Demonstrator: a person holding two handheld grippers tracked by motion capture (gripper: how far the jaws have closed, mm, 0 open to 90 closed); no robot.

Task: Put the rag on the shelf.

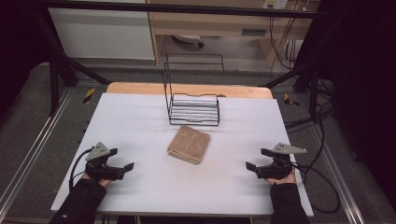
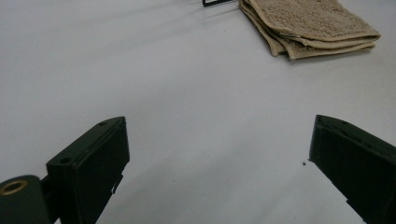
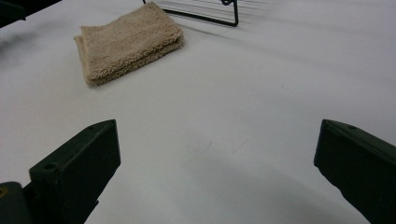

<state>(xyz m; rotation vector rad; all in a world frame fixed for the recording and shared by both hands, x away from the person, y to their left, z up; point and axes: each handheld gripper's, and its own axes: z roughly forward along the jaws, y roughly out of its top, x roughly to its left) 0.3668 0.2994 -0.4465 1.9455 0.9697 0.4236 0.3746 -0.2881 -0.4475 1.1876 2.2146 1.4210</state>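
A folded tan towel lies in the middle of the white table, just in front of a black wire rack. My left gripper rests near the table's front left, open, with bare tabletop between its jaws. At the front right my right gripper is likewise open and holds nothing. Both point inward toward the towel, well apart from it. The left gripper view has the towel at the top right beyond the left gripper. In the right gripper view the towel lies upper left of the right gripper.
The wire rack stands upright at the table's back centre. Cables trail off the table's right side. A wooden edge borders the far side, with black frame bars beyond.
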